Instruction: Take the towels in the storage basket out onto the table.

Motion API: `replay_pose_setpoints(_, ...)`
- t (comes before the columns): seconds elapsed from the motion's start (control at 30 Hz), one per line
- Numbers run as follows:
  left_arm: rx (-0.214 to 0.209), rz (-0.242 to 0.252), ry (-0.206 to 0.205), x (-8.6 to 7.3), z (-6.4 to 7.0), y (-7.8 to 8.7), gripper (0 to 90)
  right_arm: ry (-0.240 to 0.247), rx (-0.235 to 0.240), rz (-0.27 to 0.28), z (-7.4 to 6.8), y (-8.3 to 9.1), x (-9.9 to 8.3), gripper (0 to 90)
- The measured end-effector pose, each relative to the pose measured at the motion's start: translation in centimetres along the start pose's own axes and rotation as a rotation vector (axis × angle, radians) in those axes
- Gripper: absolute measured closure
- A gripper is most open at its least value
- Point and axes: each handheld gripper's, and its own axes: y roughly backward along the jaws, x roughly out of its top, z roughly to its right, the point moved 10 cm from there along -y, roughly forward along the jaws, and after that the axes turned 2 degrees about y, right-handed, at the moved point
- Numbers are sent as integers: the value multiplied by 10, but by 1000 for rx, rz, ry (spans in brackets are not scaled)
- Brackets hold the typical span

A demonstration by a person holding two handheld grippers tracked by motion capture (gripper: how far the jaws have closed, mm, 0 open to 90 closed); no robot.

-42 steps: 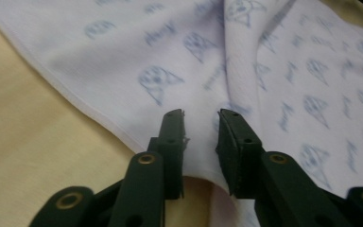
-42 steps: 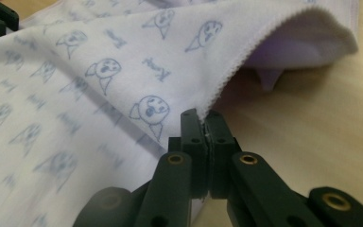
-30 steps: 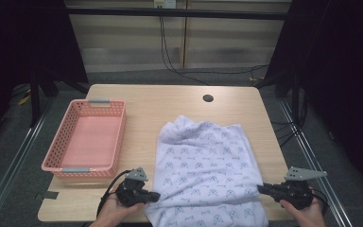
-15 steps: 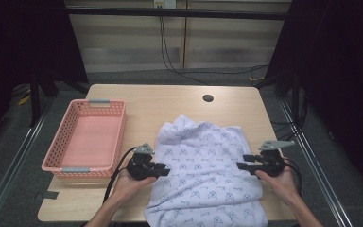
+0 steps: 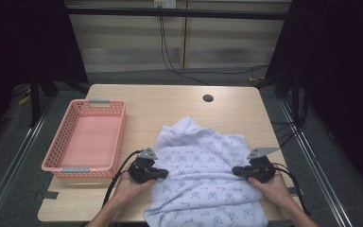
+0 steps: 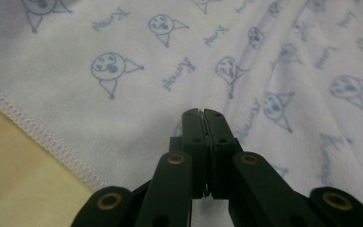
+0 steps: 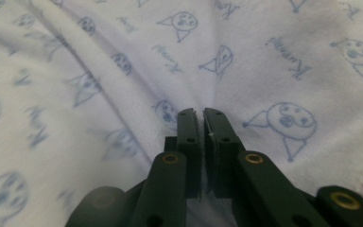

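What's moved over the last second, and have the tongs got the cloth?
Both tongs, left and right, moved forward from the table's near corners and inward along the printed cloth, and now sit shut, each pinching a fold. The cloth's far part and the pink basket stayed put.

- The left black two-jaw tool (image 5: 159, 174) sits in the person's left hand (image 5: 131, 185), whose forearm comes in from the bottom edge of the high view, angled up and to the right.
- Its jaws are pressed together, pointing inward to the right.
- The right black two-jaw tool (image 5: 237, 170) is gripped by the right hand (image 5: 273, 185), forearm angled up and to the left.
- Its jaws are likewise pressed together, pointing left.
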Motion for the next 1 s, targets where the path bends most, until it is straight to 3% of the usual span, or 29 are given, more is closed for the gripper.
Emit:
replay_pose_setpoints(0.03, -34, -3, 9, -6, 9, 2, 886, 8, 12, -6, -6, 3, -4, 868)
replay_pose_setpoints(0.27, -91, -79, -27, -39, 54, 16, 886, 33, 104, -45, -45, 18, -26, 870)
replay_pose_setpoints(0.33, -130, -103, -26, -50, 66, 21, 886, 52, 136, -67, -58, 21, -31, 867)
replay_pose_setpoints(0.4, -134, -111, -31, -57, 73, 25, 883, 70, 155, -93, -67, 23, -34, 860)
replay_pose_setpoints(0.43, -129, -104, -32, -56, 72, 27, 874, 93, 154, -88, -69, 23, -33, 824)
replay_pose_setpoints(0.47, -135, -77, -11, -51, 70, 27, 858, 84, 151, -79, -68, 24, -31, 793)
replay_pose_setpoints(0.53, -136, -28, 6, -38, 60, 27, 822, 50, 141, -6, -59, 27, -18, 761)
replay_pose_setpoints(0.63, -83, 47, 20, -8, 36, 25, 792, 3, 75, 84, -34, 35, 5, 711)
replay_pose_setpoints(0.67, -65, 75, 23, 1, 30, 24, 779, -3, 43, 104, -20, 36, 15, 685)
replay_pose_setpoints(0.73, -34, 132, 30, 25, 15, 22, 756, -23, -24, 109, 2, 33, 26, 607)
replay_pose_setpoints(0.77, -29, 158, 32, 36, 9, 21, 734, -29, -39, 108, 13, 30, 31, 591)
replay_pose_setpoints(0.8, -29, 158, 32, 36, 9, 21, 716, -46, -46, 113, 22, 26, 35, 562)
replay_pose_setpoints(0.83, -15, 195, 33, 55, -1, 17, 716, -46, -46, 113, 22, 26, 35, 562)
replay_pose_setpoints(0.87, 3, 203, 26, 62, -5, 15, 669, -66, -84, 88, 41, 14, 38, 523)
replay_pose_setpoints(0.93, 19, 203, 17, 67, -9, 10, 632, -70, -81, 76, 45, 8, 38, 506)
replay_pose_setpoints(0.97, 16, 174, 19, 69, -13, -1, 585, -80, -80, 36, 49, -5, 34, 491)
replay_pose_setpoints(1.0, 16, 174, 19, 69, -13, -1, 577, -82, -70, 15, 48, -10, 32, 501)
